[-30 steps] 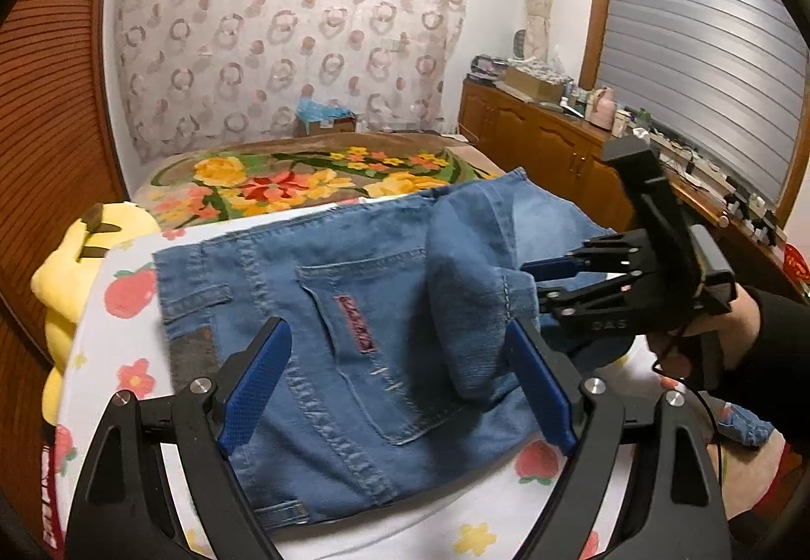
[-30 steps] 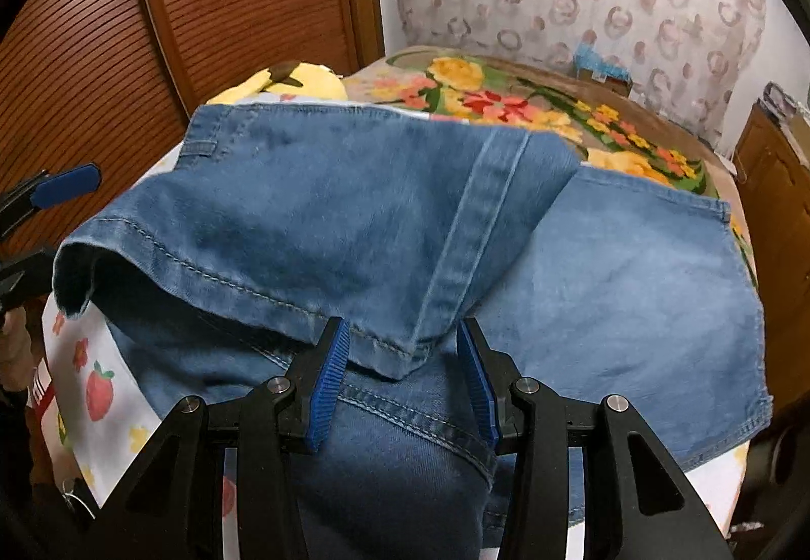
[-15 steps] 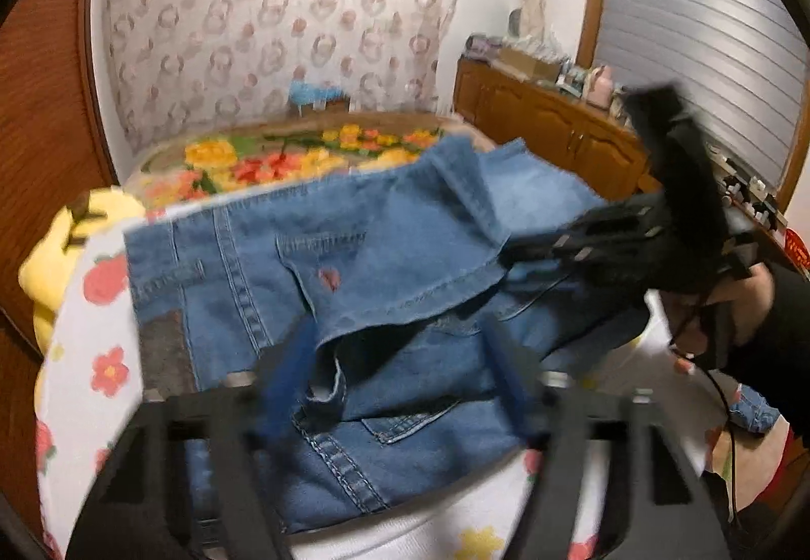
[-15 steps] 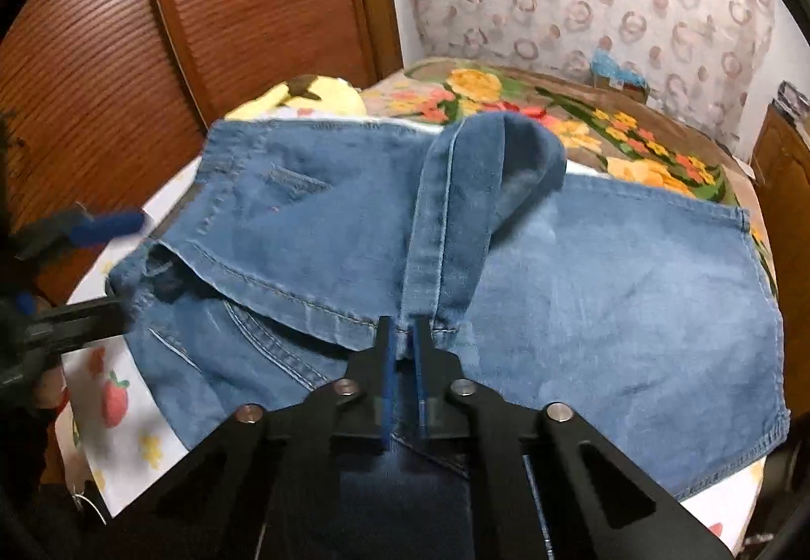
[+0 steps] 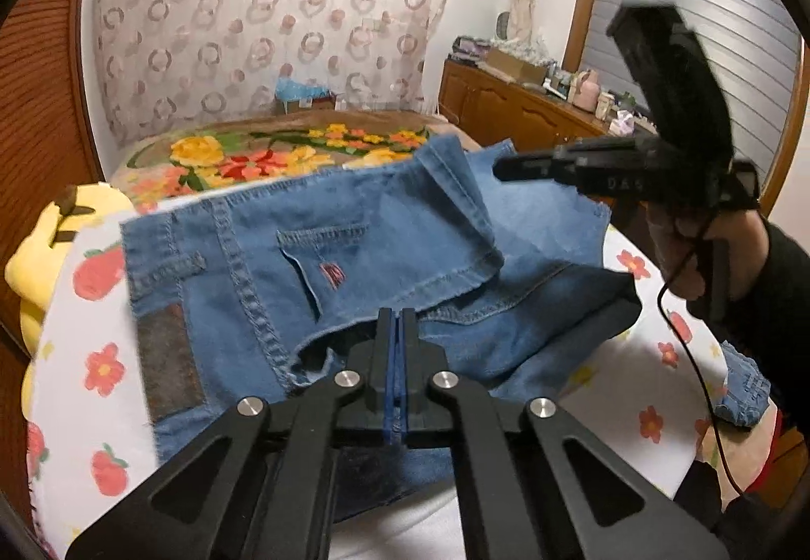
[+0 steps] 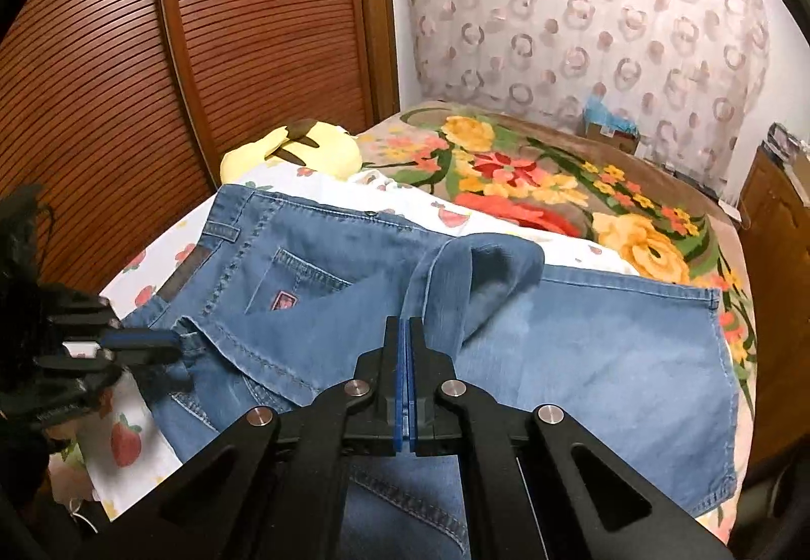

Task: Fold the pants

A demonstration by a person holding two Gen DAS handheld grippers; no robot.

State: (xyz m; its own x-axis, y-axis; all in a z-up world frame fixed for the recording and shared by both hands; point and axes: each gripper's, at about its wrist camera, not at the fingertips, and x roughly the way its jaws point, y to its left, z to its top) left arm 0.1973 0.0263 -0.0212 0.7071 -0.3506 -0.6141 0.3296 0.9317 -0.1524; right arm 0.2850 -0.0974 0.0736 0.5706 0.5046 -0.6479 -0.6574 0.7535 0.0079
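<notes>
Since a second ago both claws have come together on the hem of the folded-over leg, which now sits lifted and rumpled instead of lying flat. The jeans [image 6: 607,347] lie spread across the fruit-print sheet [image 5: 86,357], waistband towards the yellow plush toy [image 6: 304,150] beside the sheet. The left gripper [image 5: 396,314] is clamped on the hem corner nearest the leather patch [image 5: 167,357]; the right gripper [image 6: 405,322] pinches the same hem farther from the plush. To fold cleanly, I would lift both corners level, keep the hem taut between them, and lay it square to the waistband.
</notes>
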